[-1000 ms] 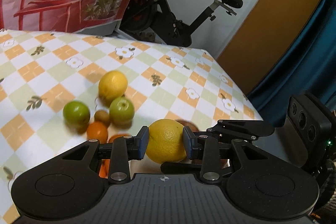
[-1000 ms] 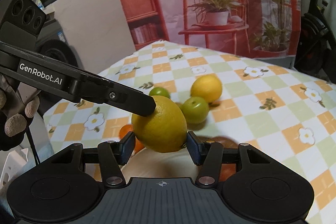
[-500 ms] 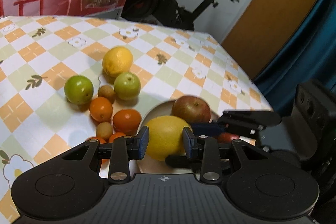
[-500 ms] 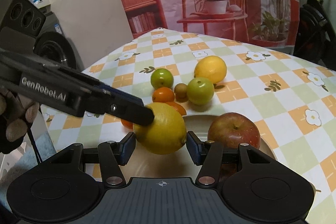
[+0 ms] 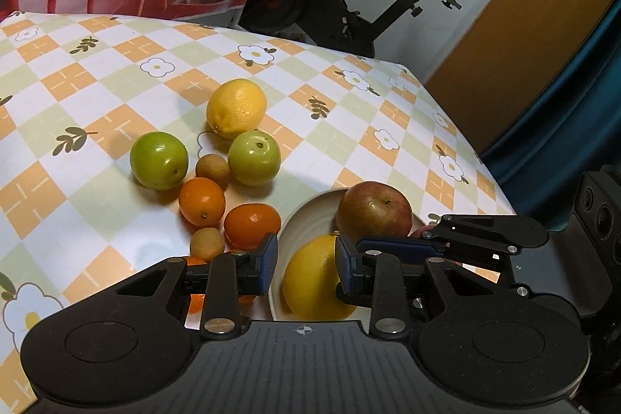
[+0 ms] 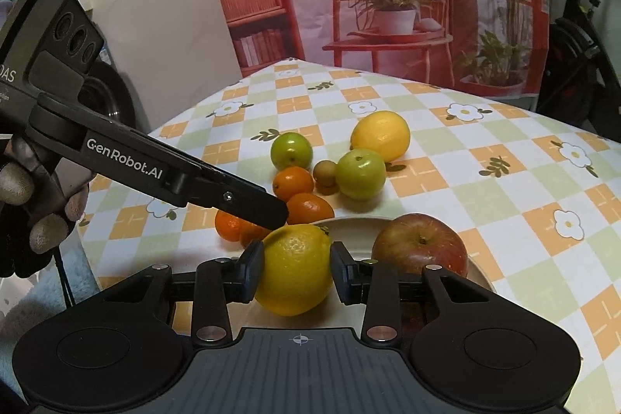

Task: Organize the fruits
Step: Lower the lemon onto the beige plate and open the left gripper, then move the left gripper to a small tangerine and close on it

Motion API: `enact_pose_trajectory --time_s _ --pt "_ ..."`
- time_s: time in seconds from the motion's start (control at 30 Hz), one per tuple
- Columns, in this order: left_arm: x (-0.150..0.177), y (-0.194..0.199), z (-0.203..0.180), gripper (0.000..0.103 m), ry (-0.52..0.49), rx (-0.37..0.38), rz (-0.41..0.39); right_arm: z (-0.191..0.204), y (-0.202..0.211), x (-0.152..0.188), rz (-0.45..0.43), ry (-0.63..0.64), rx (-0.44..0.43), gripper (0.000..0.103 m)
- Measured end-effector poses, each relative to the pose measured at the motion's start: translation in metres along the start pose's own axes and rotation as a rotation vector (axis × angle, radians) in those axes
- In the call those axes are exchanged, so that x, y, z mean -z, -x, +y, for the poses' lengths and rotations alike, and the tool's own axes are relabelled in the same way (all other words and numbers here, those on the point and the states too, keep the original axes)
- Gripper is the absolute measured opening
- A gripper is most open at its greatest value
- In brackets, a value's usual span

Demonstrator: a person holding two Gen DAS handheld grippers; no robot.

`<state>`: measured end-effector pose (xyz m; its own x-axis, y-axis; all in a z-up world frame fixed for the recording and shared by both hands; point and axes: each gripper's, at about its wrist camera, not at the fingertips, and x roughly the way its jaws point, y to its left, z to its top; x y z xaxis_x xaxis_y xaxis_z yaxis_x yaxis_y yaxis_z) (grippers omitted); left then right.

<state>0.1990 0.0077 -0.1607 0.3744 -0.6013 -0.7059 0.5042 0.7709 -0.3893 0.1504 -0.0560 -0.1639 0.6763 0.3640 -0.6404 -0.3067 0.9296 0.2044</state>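
A yellow lemon (image 5: pixel 312 282) (image 6: pixel 297 268) lies in a white plate (image 5: pixel 299 224) (image 6: pixel 349 222) beside a red apple (image 5: pixel 374 210) (image 6: pixel 421 245). My left gripper (image 5: pixel 306 260) is open over the lemon, with a gap on its left side. My right gripper (image 6: pixel 297 272) stands around the lemon; its pads look close to or touching it. On the cloth lie a second lemon (image 5: pixel 236 107), two green apples (image 5: pixel 159 160) (image 5: pixel 254 158), oranges (image 5: pixel 202 200) (image 5: pixel 252 224) and small brown fruits (image 5: pixel 212 170).
The checked tablecloth (image 5: pixel 97 96) covers the table; its right edge (image 5: pixel 458 127) drops off near a blue curtain. An exercise bike (image 5: pixel 349 6) stands behind. The left gripper's arm (image 6: pixel 155 169) crosses the right wrist view. A gloved hand (image 6: pixel 35 204) holds it.
The lemon came down from above the table into the plate. My left gripper's jaws have parted from it. Both grippers moved lower and nearer the plate.
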Motion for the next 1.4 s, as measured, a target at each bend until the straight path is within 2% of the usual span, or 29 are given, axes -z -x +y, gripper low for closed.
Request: enact_pose_trajectory --time_s 0.1,0.37,0.6,0.8,1.1,1.4 --pt "0.001 -0.001 -0.002 0.035 -0.011 -0.005 0.005 0.004 -0.001 0.001 0.003 0.013 0.011 0.038" --pt "-0.004 0.006 0.004 0.035 0.018 -0.021 -0.035 -0.003 0.008 0.002 -0.029 0.025 0.092 0.037" --pt "-0.005 0.011 0.003 0.035 0.015 -0.070 -0.067 -0.003 0.008 0.001 -0.042 0.068 0.143 0.035" --pt "-0.001 0.019 -0.009 0.035 -0.030 -0.158 -0.125 -0.005 0.009 0.001 -0.047 0.063 0.156 0.033" --pt "0.009 0.041 -0.021 0.035 -0.009 -0.259 -0.246 -0.007 0.029 0.005 -0.151 0.020 0.166 0.033" --pt "0.033 0.055 -0.020 0.036 -0.039 -0.443 -0.304 -0.019 0.047 0.018 -0.218 -0.070 0.161 0.034"
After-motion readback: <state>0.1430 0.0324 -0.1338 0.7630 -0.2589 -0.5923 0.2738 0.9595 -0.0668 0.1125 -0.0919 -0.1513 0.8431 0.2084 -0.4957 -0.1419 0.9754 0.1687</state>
